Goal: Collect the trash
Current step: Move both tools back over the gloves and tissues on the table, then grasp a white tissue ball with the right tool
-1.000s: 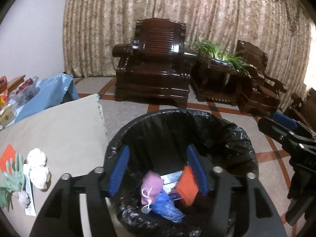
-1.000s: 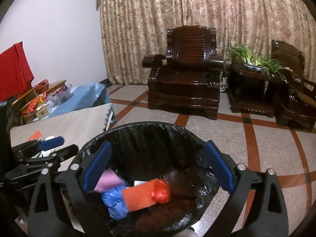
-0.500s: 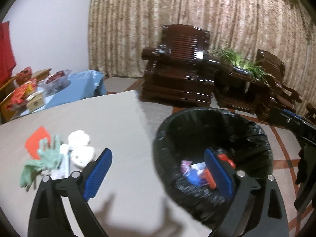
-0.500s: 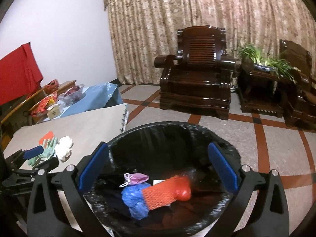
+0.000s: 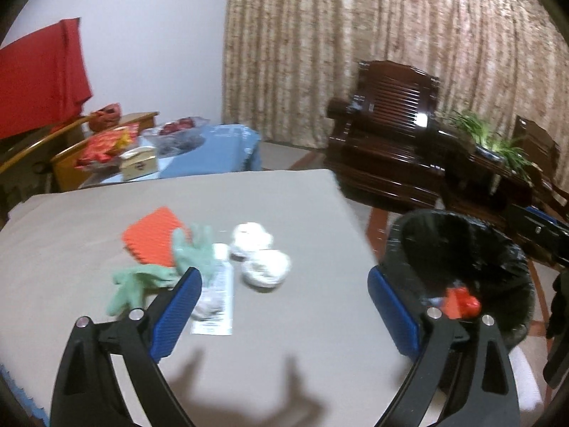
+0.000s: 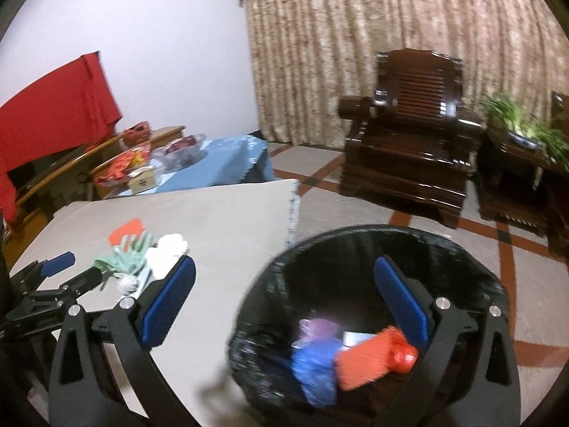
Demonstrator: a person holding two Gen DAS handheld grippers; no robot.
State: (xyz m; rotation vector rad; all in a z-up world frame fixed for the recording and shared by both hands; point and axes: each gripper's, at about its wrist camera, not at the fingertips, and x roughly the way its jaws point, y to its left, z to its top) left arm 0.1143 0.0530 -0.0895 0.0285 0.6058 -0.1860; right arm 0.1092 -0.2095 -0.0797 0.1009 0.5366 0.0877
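My left tongs (image 5: 284,306) hang spread and empty over the tabletop (image 5: 284,199), where a white wrapper (image 5: 222,291) lies lengthwise away from me. My right tongs (image 6: 284,299), also spread, hover above the bin (image 6: 370,242).

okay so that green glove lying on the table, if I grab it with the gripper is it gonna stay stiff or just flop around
The green glove will probably flop: it lies flat and crumpled on the table, its fingers splayed unevenly. It looks thin, so likely light for its size. It overlaps the orange pad and sits against the white wrapper, so lifting it might drag those along.
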